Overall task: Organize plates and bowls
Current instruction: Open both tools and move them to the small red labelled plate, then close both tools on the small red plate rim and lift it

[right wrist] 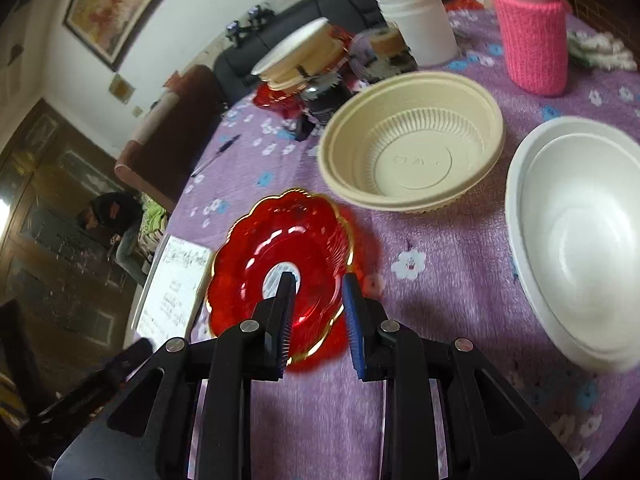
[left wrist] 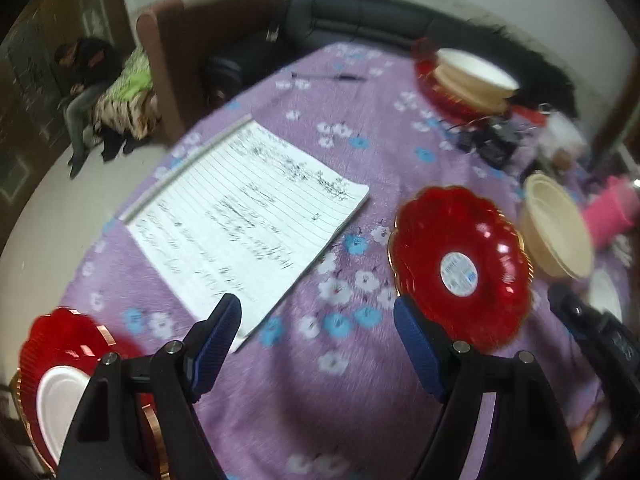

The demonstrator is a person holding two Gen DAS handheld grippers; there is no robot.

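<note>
The right tool, jaws narrowly parted and empty, hovers above the red plate.

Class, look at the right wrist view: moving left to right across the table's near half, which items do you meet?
Notebook → red plate → beige bowl → white bowl.
</note>
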